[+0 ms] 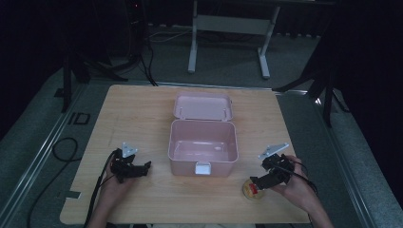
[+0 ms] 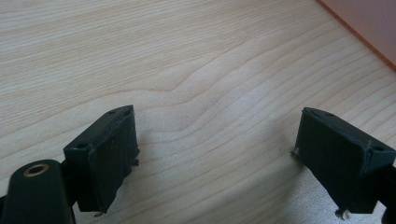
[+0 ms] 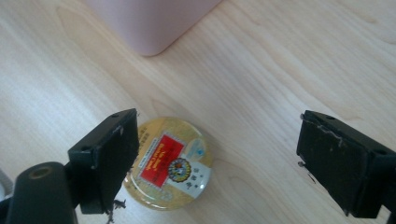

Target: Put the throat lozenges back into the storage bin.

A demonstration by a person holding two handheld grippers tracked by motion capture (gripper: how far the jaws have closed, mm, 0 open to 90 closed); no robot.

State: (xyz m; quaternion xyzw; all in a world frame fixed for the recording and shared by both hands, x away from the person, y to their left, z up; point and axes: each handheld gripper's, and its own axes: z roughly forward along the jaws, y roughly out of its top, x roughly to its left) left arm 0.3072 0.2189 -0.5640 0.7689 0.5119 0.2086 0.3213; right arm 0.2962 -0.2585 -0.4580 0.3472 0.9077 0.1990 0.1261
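Yellow and round, the small tin [image 3: 167,163] with a red label, its print unreadable, lies on the wooden tabletop [image 1: 142,109] by the open pink plastic box [image 1: 203,142], between your right gripper's [image 3: 219,163] released jaws. Your left gripper's [image 2: 215,163] jaws gape too.

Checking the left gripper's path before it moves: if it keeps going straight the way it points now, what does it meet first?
Probably the pink box. The left gripper, jaws open, points right across bare table toward the box's left wall, whose edge shows at the left gripper view's top right corner. Depth is hard to judge.
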